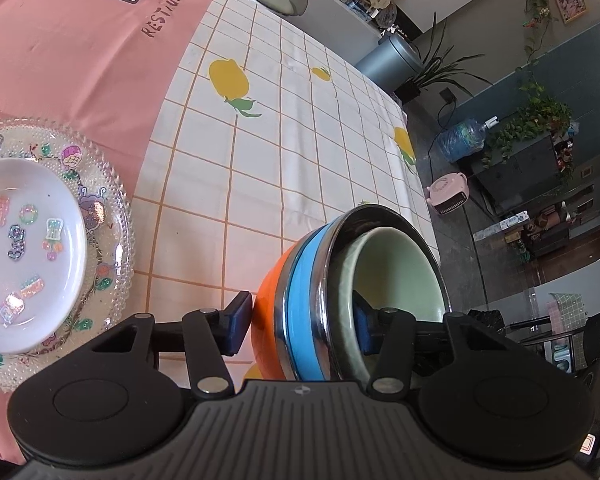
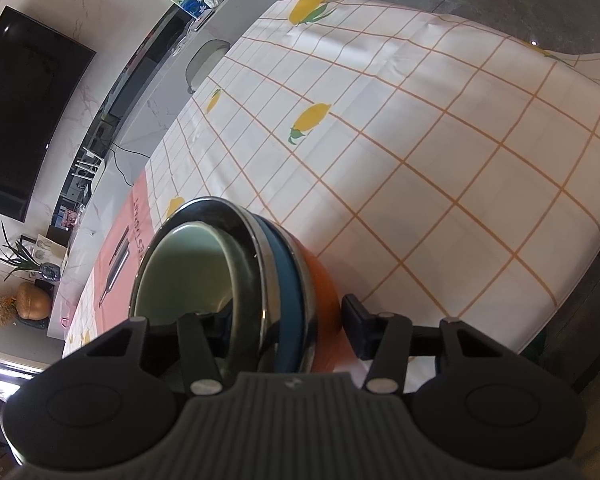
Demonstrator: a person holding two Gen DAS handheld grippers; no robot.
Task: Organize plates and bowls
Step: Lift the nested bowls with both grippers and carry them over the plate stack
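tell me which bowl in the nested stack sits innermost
The pale green ceramic bowl is innermost. It nests inside the shiny steel-rimmed blue bowl, which in turn sits in the orange bowl, the outermost of the stack.

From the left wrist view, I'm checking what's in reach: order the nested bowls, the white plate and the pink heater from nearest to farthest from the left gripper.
1. Nested bowls: between the left gripper's fingers, one finger inside the green bowl, one beside the orange.
2. White plate: left, on a glass plate.
3. Pink heater: far right, on the floor beyond the table.
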